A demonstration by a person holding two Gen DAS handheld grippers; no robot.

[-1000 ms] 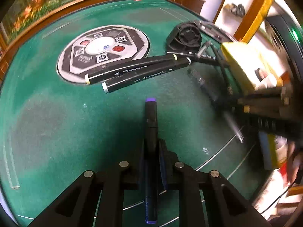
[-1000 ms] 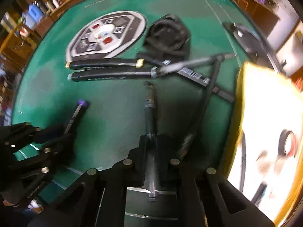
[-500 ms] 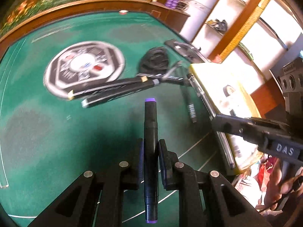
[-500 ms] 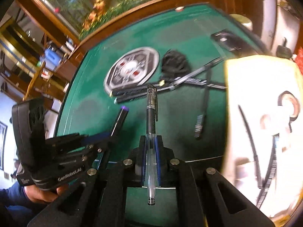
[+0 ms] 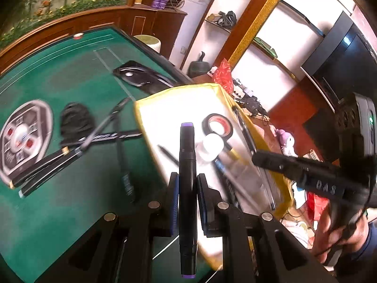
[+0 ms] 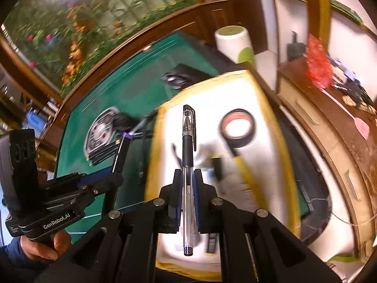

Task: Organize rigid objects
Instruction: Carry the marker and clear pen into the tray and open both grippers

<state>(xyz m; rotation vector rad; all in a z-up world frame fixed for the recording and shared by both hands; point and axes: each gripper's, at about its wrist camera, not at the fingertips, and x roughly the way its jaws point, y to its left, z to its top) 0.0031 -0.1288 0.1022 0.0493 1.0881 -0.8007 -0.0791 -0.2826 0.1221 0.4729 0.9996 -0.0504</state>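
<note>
Fingers [image 5: 173,202] of the left gripper [image 5: 187,184] pinch a black marker [image 5: 187,165] with purple ends, held above the near edge of a yellow-rimmed white box [image 5: 169,103]. On the right gripper [image 6: 187,181] they clamp a clear pen [image 6: 188,141] with a black grip over the same box. Inside lie a roll of black tape [image 6: 238,127] and other pens. Beyond, on the green desk [image 5: 59,75], more markers [image 5: 44,172] lie loose.

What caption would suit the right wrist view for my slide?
Right hand-held gripper shut on a clear pen, above a yellow-rimmed tray with a tape roll.
</note>
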